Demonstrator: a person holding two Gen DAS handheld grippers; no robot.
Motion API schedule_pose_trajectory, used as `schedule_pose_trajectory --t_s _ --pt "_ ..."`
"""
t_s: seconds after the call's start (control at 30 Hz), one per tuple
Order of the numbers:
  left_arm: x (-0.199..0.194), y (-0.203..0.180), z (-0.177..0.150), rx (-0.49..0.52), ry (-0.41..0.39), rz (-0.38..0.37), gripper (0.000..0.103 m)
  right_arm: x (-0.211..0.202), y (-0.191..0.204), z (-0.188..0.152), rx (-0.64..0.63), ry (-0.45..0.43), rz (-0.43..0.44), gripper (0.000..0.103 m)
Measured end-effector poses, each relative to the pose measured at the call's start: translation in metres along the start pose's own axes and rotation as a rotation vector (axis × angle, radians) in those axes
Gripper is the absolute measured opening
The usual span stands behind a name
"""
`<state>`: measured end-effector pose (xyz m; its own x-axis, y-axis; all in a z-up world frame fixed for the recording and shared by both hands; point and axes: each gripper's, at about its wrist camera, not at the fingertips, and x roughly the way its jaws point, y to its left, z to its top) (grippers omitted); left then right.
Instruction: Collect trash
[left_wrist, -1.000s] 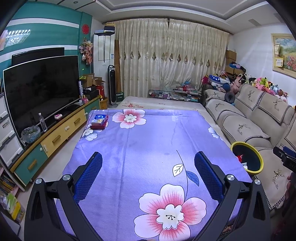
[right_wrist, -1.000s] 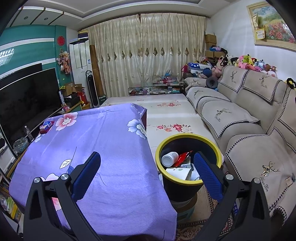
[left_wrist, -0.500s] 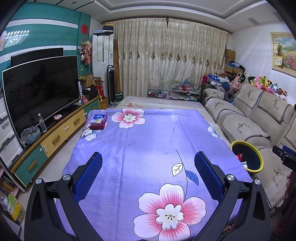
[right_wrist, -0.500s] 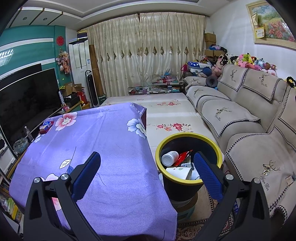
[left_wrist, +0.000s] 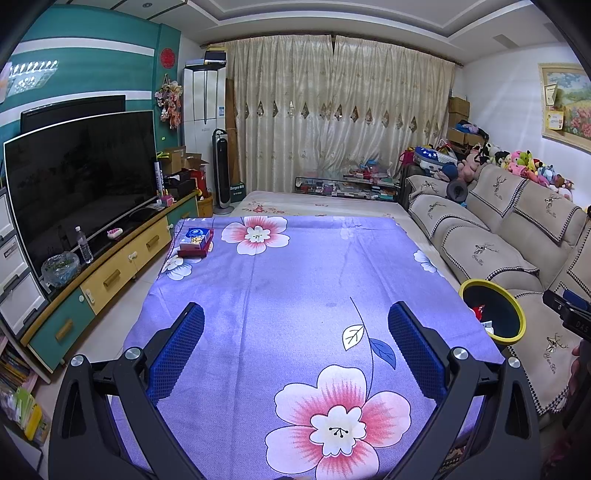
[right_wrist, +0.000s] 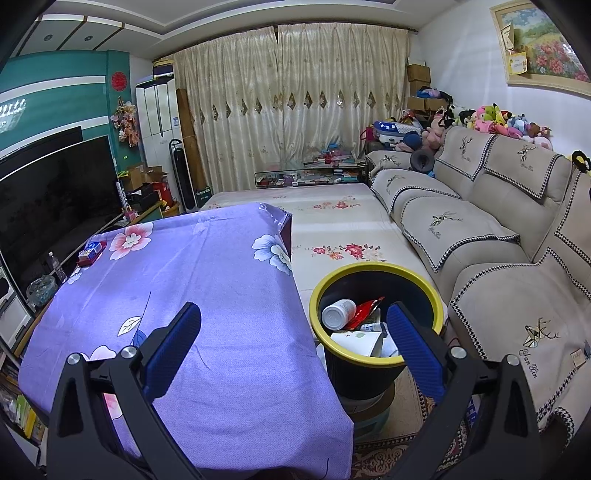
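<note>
The trash bin (right_wrist: 376, 291), yellow-rimmed, stands between the purple floral tablecloth (right_wrist: 207, 280) and the sofa (right_wrist: 480, 236), holding a white bottle (right_wrist: 338, 314) and a red wrapper (right_wrist: 364, 310); their labels are unreadable. My left gripper (left_wrist: 295, 339) and right gripper (right_wrist: 293, 338) hover with fingers apart, empty.

Trash bin (left_wrist: 517, 325) contents mostly hidden; right gripper (left_wrist: 569, 314) cut off at frame edge.

Black round plastic trash bin with yellow rim (right_wrist: 375, 359) | upright beside table | holds white bottle (right_wrist: 338, 314), red wrapper (right_wrist: 365, 309), white paper (right_wrist: 356, 341)
</note>
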<state>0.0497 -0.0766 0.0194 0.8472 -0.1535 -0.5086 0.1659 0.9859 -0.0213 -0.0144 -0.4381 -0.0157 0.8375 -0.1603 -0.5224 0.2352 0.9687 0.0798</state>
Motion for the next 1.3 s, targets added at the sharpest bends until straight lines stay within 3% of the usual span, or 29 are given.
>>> schedule_pose_trajectory --t_s 1.3 --pt "0.0077 0.0000 -0.0004 0.000 0.008 -0.022 0.098 0.0022 0.0023 -0.0037 0.002 0.007 0.004 0.096"
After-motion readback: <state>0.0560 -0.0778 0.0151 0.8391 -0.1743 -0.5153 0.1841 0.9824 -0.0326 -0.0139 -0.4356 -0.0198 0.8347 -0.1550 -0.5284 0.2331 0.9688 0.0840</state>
